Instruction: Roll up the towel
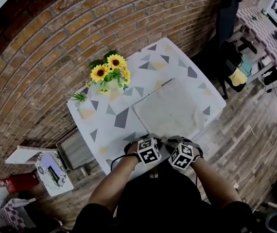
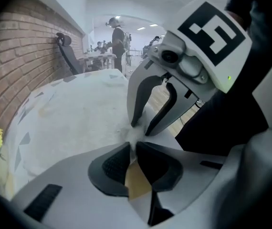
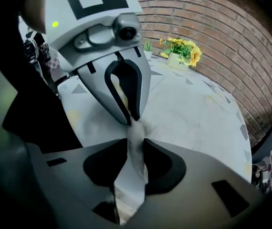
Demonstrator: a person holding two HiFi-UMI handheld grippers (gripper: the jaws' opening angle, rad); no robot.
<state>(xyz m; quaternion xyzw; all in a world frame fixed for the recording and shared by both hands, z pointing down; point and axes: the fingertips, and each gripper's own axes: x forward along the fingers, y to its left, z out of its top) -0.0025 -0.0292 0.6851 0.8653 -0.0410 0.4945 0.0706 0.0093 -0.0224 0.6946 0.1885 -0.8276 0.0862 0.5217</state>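
Head view: brick wall behind a patterned counter; the towel lies flat on it, nearly square, long axis unclear. Left gripper view: left tongs pinch its near edge. Right gripper view: right tongs clamp the same edge, just beside.

One towel, one table, one sunflower bunch, left claw, right claw.

Towel edge beneath left hand-held gripper
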